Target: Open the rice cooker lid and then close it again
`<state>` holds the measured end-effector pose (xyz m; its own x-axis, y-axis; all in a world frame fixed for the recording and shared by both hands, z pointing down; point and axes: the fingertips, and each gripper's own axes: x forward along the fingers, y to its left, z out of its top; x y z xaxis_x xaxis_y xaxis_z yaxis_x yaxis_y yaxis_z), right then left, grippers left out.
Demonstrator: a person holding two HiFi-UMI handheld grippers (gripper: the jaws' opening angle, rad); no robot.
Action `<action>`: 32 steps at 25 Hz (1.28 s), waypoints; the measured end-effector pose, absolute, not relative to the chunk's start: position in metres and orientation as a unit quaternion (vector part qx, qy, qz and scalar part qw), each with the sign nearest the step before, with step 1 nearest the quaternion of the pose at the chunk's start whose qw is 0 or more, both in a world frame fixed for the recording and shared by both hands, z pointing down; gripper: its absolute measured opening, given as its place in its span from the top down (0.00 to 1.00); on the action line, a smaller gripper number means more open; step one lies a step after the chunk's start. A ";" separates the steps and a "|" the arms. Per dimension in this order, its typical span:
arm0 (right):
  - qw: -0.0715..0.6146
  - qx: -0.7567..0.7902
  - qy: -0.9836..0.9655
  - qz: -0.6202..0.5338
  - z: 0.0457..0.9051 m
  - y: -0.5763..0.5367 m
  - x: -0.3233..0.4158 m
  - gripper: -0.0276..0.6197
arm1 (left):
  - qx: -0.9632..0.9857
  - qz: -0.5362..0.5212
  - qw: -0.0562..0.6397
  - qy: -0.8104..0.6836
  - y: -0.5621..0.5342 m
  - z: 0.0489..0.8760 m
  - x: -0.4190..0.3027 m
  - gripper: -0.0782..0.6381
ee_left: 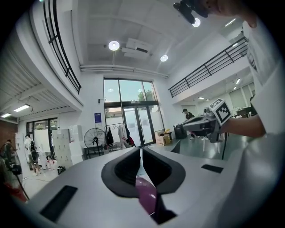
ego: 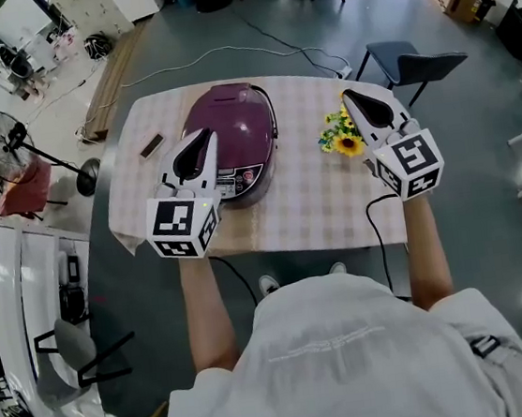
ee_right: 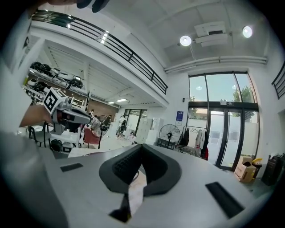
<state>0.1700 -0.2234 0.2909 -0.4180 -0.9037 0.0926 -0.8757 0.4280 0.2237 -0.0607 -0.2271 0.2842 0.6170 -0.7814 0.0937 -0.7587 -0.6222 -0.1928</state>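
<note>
Head view: the left gripper overlaps the closed cooker's left edge mid-frame, the right gripper sits right of it, both with jaws pressed together on nothing.

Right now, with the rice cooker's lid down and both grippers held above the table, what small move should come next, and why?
Probably lower the left gripper to the front edge of the lid. The rice cooker is closed, that gripper hangs over it with jaws together and empty, while the right gripper is off by the flowers.
</note>
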 end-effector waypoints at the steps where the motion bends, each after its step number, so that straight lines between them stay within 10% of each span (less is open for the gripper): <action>1: 0.100 0.528 -0.840 -0.070 0.291 -0.223 0.169 0.92 | -0.896 -0.084 0.067 0.431 -0.227 0.285 -0.061 0.85; 32: 0.144 0.486 -0.860 -0.064 0.309 -0.205 0.121 0.92 | -0.896 -0.085 0.047 0.433 -0.213 0.296 -0.090 0.87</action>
